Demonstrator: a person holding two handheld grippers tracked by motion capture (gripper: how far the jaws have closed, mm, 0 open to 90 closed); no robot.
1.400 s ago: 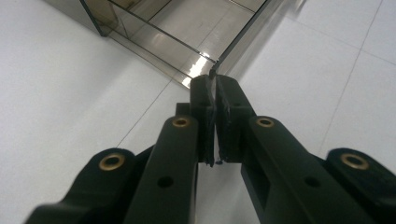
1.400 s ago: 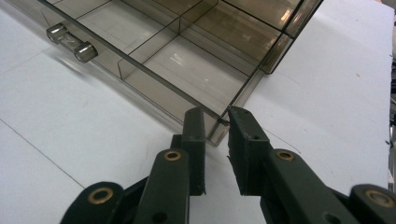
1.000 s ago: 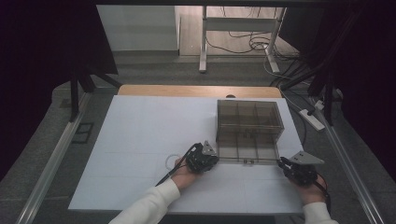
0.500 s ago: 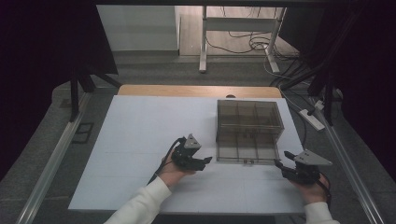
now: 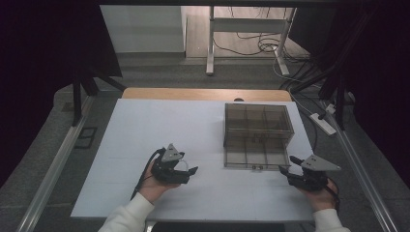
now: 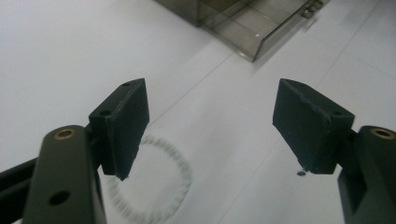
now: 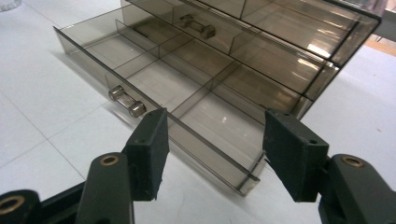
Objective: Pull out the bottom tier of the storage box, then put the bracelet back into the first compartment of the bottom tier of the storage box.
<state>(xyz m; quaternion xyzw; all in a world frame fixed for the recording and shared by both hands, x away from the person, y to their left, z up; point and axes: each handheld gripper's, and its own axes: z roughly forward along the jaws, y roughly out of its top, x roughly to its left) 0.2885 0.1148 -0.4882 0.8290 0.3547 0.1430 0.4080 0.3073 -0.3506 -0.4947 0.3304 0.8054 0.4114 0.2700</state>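
Note:
A smoky clear drawer box (image 5: 258, 121) stands at the right of the white board, its lower drawer (image 5: 255, 155) pulled out toward me. In the right gripper view that drawer (image 7: 187, 88) lies just ahead, divided into empty compartments, with a small bar handle (image 7: 126, 101) on its front. My right gripper (image 7: 212, 149) is open and holds nothing; from above the right gripper (image 5: 287, 164) sits off the drawer's front right corner. My left gripper (image 6: 210, 126) is open over the board, with a white beaded ring (image 6: 156, 189) lying beneath its left jaw. From above, the left gripper (image 5: 189, 169) is left of the drawer.
The upper drawer (image 7: 280, 32) is closed and has its own handle (image 7: 198, 27). A tiny dark speck (image 6: 301, 173) lies on the white board (image 5: 159, 125). Beyond the board are a wooden edge (image 5: 203, 94), cables and a power strip (image 5: 324, 123).
My left gripper has moved left and a little toward me, away from the drawer box. The right gripper has hardly moved.

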